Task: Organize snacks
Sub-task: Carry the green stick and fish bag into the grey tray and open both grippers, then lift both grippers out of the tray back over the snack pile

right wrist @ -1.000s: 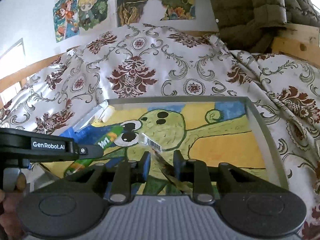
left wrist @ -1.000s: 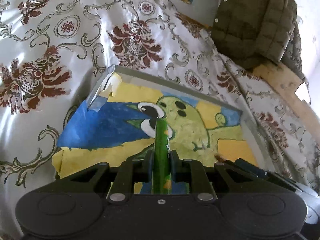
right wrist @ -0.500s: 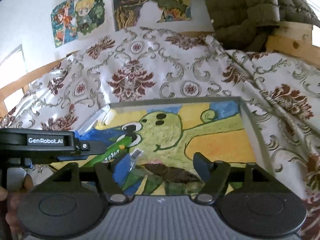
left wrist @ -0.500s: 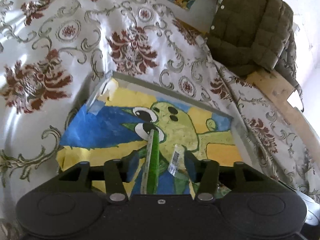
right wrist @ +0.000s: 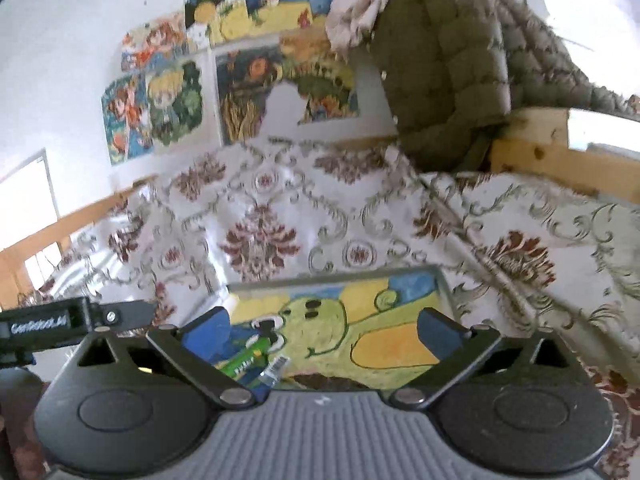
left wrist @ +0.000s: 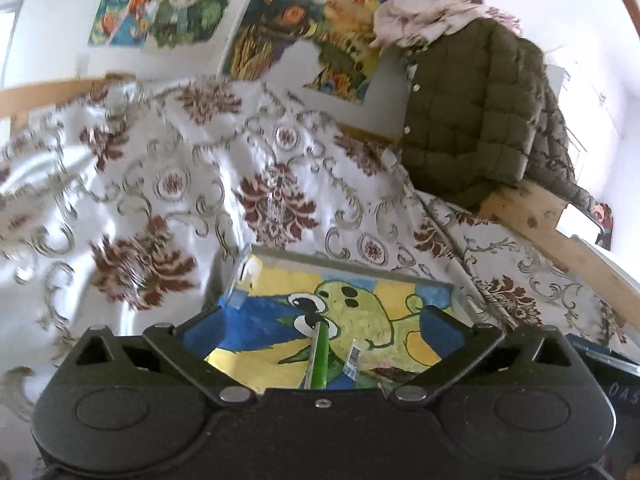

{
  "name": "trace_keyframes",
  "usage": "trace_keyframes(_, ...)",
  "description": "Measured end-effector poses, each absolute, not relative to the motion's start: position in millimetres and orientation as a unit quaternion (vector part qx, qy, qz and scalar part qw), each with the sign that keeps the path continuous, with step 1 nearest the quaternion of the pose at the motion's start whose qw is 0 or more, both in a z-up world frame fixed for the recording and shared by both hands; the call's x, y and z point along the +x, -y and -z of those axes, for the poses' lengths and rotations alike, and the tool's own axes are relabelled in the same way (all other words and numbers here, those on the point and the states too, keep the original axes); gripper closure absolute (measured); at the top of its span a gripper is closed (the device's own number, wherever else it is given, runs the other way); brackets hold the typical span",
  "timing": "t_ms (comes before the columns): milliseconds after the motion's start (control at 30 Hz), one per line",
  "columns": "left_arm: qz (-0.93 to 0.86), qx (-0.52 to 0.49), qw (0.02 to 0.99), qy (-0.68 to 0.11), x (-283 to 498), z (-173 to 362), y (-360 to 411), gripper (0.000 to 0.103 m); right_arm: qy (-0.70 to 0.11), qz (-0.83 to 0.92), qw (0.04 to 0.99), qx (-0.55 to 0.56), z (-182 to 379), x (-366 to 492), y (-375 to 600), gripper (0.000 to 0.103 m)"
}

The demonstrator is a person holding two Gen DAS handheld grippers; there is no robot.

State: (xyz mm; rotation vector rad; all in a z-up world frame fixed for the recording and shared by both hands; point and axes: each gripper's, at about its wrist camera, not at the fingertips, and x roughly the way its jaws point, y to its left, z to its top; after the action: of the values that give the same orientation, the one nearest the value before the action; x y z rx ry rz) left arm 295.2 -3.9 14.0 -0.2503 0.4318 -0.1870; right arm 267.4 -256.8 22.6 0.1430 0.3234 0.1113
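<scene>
1. Both our grippers, left gripper [left wrist: 320,320] and right gripper [right wrist: 324,322], tilt down over the tray [left wrist: 352,270], jaws opening wide, nothing gripped.
2. The green snack stick [left wrist: 320,360] and a clear wrapper [right wrist: 276,370] lie loose on the tray's cartoon bottom.
3. A dark snack at the tray's near edge is mostly hidden behind the grippers.

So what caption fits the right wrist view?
Right gripper opening above a green snack packet and clear wrapper in the tray.

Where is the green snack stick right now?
The green snack stick lies in the tray on the cartoon drawing, left of the clear-wrapped snack, low in both wrist views.
</scene>
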Motion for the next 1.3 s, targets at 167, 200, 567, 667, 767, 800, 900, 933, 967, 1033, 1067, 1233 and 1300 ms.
trace_keyframes(167,0.091,-0.115,0.971,-0.188,253.4,-27.3,0.0,0.001,-0.137,-0.054,0.987,0.070,-34.0,234.0,258.0,0.000)
trace_keyframes(200,0.090,-0.112,0.972,-0.185,245.7,-27.8,0.0,0.001,-0.133,-0.052,0.987,0.069,-35.5,225.0,259.0,0.000)
trace_keyframes(567,0.083,-0.083,0.970,-0.211,168.3,-13.5,-6.7,0.001,-0.133,-0.041,0.988,0.063,-31.3,149.9,259.7,0.000)
trace_keyframes(667,0.082,-0.083,0.968,-0.221,152.8,-10.1,-7.8,0.001,-0.146,-0.039,0.986,0.068,-25.3,132.4,256.6,0.000)
trace_keyframes(767,0.081,-0.078,0.968,-0.224,138.0,-9.1,-7.4,0.001,-0.161,-0.042,0.984,0.066,-18.3,116.9,251.5,0.000)
trace_keyframes(800,0.081,-0.076,0.968,-0.224,133.0,-8.7,-7.6,0.001,-0.164,-0.042,0.983,0.065,-16.3,112.7,250.1,0.000)
trace_keyframes(900,0.078,-0.072,0.968,-0.228,117.8,-5.7,-8.4,0.001,-0.173,-0.042,0.982,0.059,-11.4,98.2,246.0,0.000)
trace_keyframes(933,0.076,-0.068,0.968,-0.231,113.9,-4.2,-7.2,0.001,-0.175,-0.041,0.982,0.058,-10.1,93.3,245.3,0.000)
trace_keyframes(967,0.074,-0.064,0.967,-0.234,109.8,-2.6,-6.6,0.001,-0.178,-0.040,0.982,0.057,-8.5,88.4,244.8,0.000)
trace_keyframes(1033,0.068,-0.053,0.967,-0.240,102.3,-0.1,-5.1,0.001,-0.187,-0.036,0.980,0.054,-4.6,81.5,243.3,0.000)
trace_keyframes(1067,0.066,-0.049,0.967,-0.241,99.3,0.4,-4.1,0.001,-0.193,-0.035,0.979,0.053,-2.7,78.4,242.6,0.000)
trace_keyframes(1233,0.062,-0.028,0.964,-0.259,89.4,4.2,3.5,0.001,-0.212,-0.025,0.976,0.050,3.5,68.1,240.3,0.000)
trace_keyframes(1300,0.060,-0.026,0.961,-0.267,86.1,6.6,4.5,0.001,-0.217,-0.021,0.974,0.052,5.0,64.5,239.5,0.000)
